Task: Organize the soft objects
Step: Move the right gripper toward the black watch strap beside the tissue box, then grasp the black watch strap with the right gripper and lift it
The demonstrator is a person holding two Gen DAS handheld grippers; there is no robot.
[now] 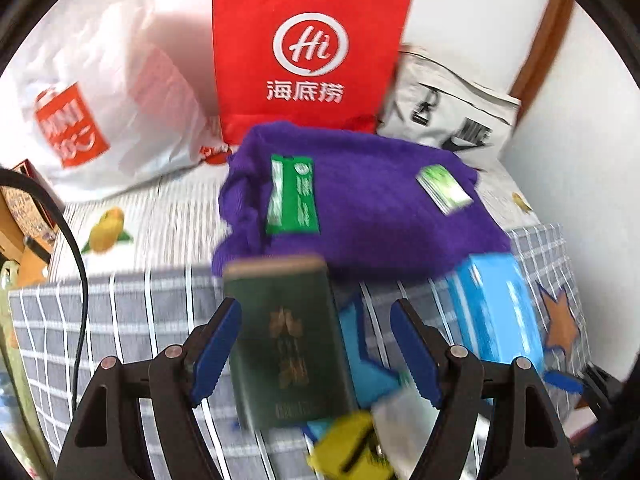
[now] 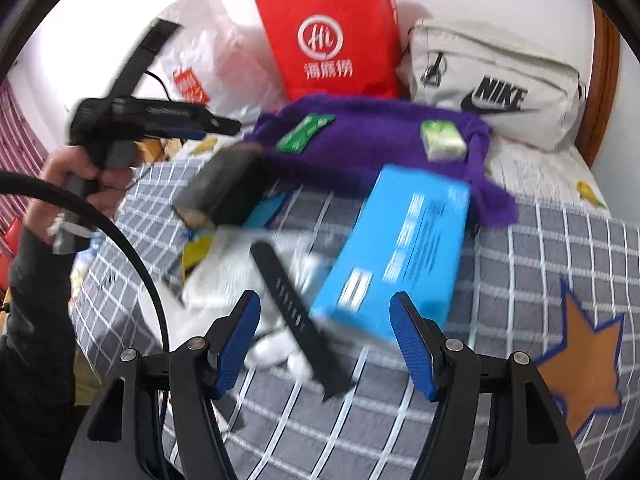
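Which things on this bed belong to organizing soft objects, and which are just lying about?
Belong to the job:
purple knit cloth
green tissue packs
white soft item

Just lying about:
blue box
dark green booklet
black strap
red paper bag
Nike bag

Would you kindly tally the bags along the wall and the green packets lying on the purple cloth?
Bags: 3 (white plastic bag, red paper bag, grey Nike bag)
Green packets on the purple cloth: 2 (larger, smaller)
Total: 5
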